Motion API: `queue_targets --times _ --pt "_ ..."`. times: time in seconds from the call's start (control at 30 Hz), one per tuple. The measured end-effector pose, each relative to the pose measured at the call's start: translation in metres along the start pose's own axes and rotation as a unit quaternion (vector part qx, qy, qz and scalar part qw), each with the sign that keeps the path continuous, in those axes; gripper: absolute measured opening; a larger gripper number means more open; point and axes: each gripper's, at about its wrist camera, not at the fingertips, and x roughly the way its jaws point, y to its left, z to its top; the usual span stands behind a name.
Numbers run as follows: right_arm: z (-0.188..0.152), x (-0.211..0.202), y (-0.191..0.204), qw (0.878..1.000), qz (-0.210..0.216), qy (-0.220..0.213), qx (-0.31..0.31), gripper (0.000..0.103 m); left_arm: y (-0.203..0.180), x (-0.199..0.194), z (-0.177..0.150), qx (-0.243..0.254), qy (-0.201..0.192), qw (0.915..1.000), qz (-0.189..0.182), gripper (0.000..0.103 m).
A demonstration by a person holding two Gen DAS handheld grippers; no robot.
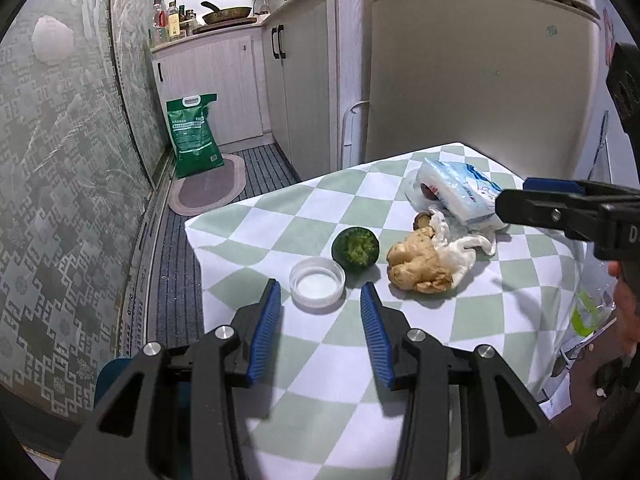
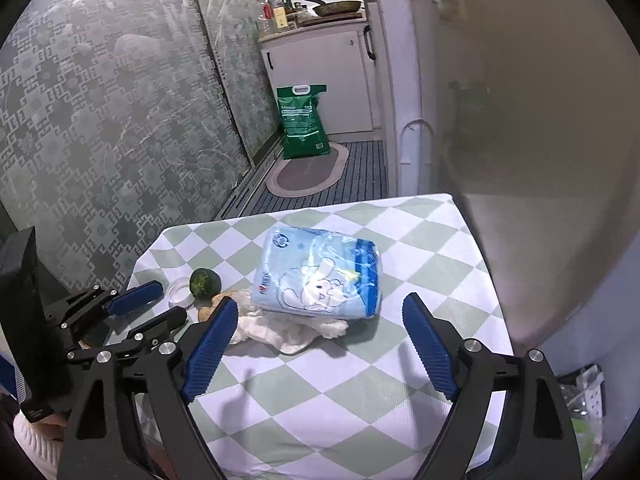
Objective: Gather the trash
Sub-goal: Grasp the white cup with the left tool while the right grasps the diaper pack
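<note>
Left wrist, round plastic lid (image 1: 317,283), knobbly ginger (image 1: 418,266)

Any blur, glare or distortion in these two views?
Left wrist: strong fisheye bending, dark corners, table items sharp, the right claw enters at the right edge. Right wrist: the fridge looms soft and blurred; the tissue pack shows wrapper glare.

patterned glass doors (image 1: 60,160), white cabinets (image 1: 296,80), striped floor mat (image 1: 264,168), fridge (image 1: 480,60)
</note>
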Motion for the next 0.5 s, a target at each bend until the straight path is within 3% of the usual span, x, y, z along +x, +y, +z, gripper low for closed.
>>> queue_targets --times 0.37,0.43,0.5 --pt "0.004 0.011 0.003 1.000 0.005 0.000 0.023 0.086 -0.003 0.015 0.014 -0.012 0.027 0.9995 -0.002 0.046" --pt "0.004 0.015 0.003 1.000 0.004 0.003 0.028 0.086 -0.004 0.016 0.015 -0.013 0.030 0.9995 -0.003 0.043" --pt "0.005 0.017 0.004 1.000 -0.002 0.002 0.028 0.086 -0.004 0.016 0.015 -0.015 0.030 0.9994 -0.011 0.033"
